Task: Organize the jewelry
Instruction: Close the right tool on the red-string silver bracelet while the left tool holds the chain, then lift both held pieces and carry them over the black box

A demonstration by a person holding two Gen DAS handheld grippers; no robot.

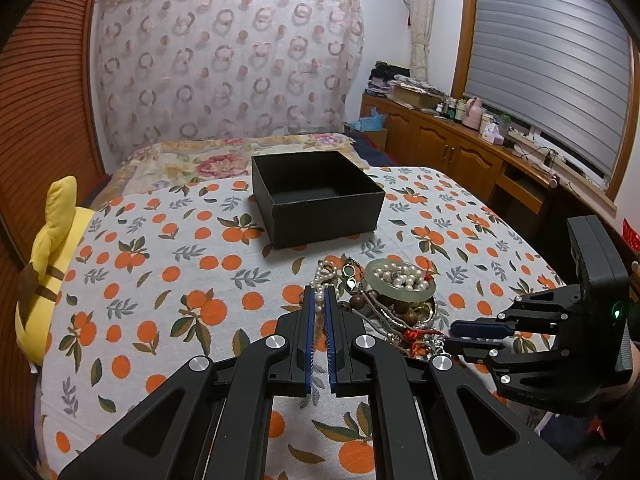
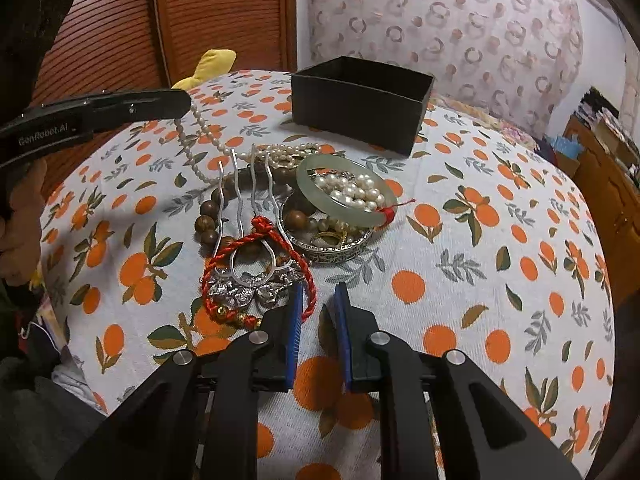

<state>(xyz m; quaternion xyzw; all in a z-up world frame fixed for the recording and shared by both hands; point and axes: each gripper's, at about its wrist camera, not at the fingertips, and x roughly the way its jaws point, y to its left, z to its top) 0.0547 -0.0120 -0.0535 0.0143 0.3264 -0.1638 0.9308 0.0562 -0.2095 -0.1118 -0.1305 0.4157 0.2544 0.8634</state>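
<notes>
Two grippers over an orange-print tablecloth. Left gripper clenched on a pearl necklace, strand running from its tip down to the jewelry pile. Right gripper jaws parted, nothing between them, left pad just beside a red cord bracelet at the pile's near edge. Jade bangle on the pile, tilted over a silver dish. Black box open, beyond the pile, apart from it.

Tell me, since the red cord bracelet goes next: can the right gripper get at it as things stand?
Probably yes. The right gripper stands open beside the red cord bracelet, nothing between them, though the silver hairpin lies across it.
</notes>
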